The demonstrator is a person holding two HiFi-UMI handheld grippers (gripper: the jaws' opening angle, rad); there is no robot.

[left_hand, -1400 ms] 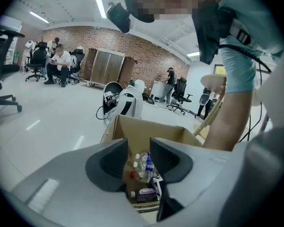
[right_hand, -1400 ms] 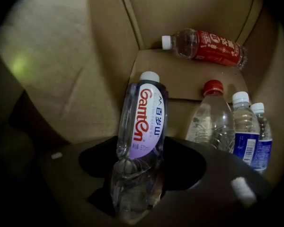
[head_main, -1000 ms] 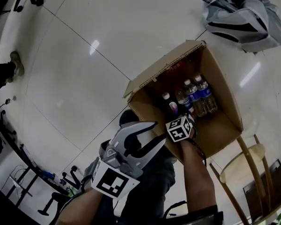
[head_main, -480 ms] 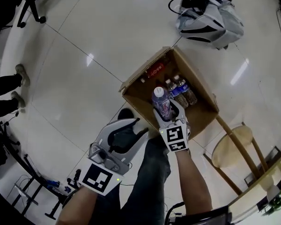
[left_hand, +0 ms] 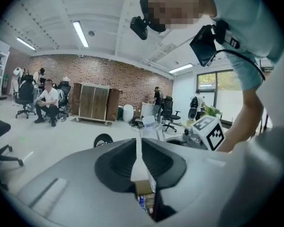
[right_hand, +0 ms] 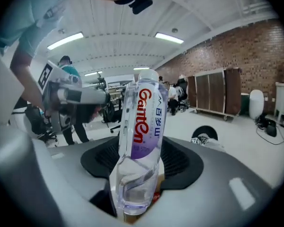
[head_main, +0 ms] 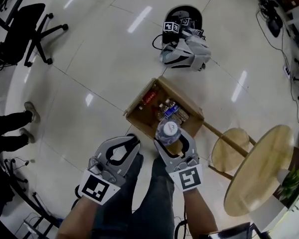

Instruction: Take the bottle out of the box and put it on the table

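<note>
My right gripper [head_main: 172, 137] is shut on a clear bottle [head_main: 168, 130] with a white cap and a purple label, held upright high above the open cardboard box [head_main: 137, 112] on the floor. In the right gripper view the bottle [right_hand: 142, 141] stands between the pads of the right gripper [right_hand: 135, 193]. More bottles [head_main: 172, 109] lie inside the box. My left gripper [head_main: 131, 139] hangs beside it on the left. Its jaws have just been closing to a thin slit, with nothing between them. The left gripper [left_hand: 137, 161] sees the bottle [left_hand: 151, 130] beyond its tips.
A round wooden table [head_main: 261, 169] stands at the right, with a wooden stool [head_main: 230, 151] between it and the box. A grey bag [head_main: 187, 50] lies on the floor beyond the box. An office chair [head_main: 34, 30] and a person's feet [head_main: 29, 114] are at the left.
Both grippers have risen. The right one went from reaching into the box to lifting the bottle out and well above it. The left jaws have narrowed. The round table has come into view.
</note>
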